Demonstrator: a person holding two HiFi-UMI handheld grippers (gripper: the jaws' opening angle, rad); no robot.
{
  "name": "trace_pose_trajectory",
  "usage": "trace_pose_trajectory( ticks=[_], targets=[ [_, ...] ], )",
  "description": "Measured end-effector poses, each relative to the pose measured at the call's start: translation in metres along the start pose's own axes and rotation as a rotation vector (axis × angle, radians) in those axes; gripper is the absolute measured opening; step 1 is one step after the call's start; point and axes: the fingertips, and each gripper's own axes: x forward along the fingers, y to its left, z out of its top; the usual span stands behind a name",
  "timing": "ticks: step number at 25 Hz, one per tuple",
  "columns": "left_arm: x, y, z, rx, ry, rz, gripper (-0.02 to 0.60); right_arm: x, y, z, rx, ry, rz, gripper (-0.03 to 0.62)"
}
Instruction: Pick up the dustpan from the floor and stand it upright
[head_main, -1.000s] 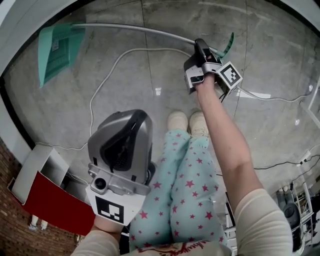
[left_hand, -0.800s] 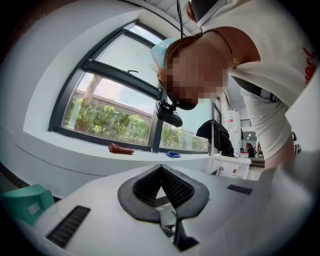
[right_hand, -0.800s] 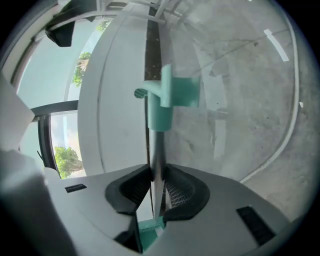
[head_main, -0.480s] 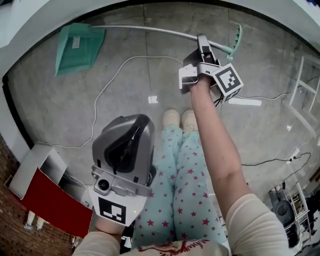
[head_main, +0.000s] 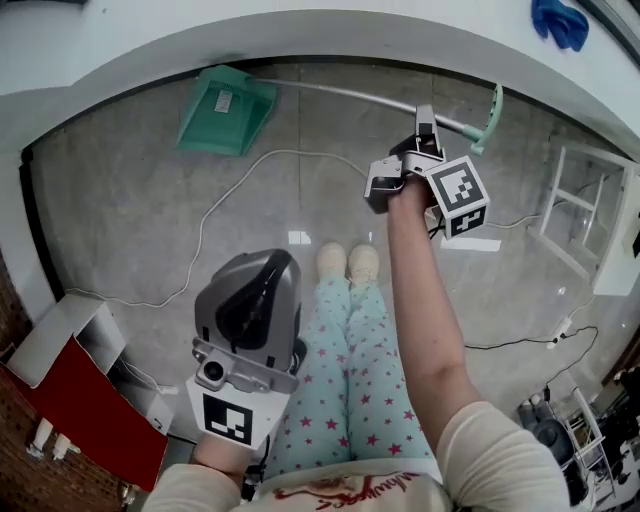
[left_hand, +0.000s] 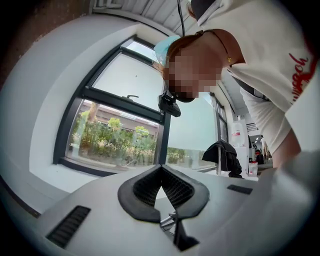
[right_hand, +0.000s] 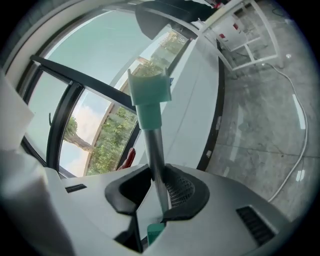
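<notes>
Right tool (right_hand: 157, 189) clamps the slick metal shaft (right_hand: 153, 147) of the dustpan (head_main: 225, 108) near its grip end — likely light, stiff, pan-heavy; left tool (left_hand: 161, 175) closed, empty.

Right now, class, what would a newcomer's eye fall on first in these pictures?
The long dustpan stands out: its green pan sits by the wall at the head view's upper left, and its metal handle runs right to the right gripper, whose jaws are clamped on it. The left gripper looms large in the head view's foreground, jaws together with nothing between them.
</notes>
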Motion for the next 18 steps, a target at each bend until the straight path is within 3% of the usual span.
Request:
trace_pose_trajectory(
  ticks=[6, 18],
  targets=[
    [-0.009, 0.001, 0.045, 0.006, -0.037, 0.013, 0.018, -0.017, 0.062, 0.030, -0.182, -0.026, -0.012, 0.100],
    [-0.007, -0.002, 0.091, 0.024, -0.054, 0.037, 0.018, -0.026, 0.153, 0.068, -0.621, -0.053, 0.011, 0.100]
  ],
)
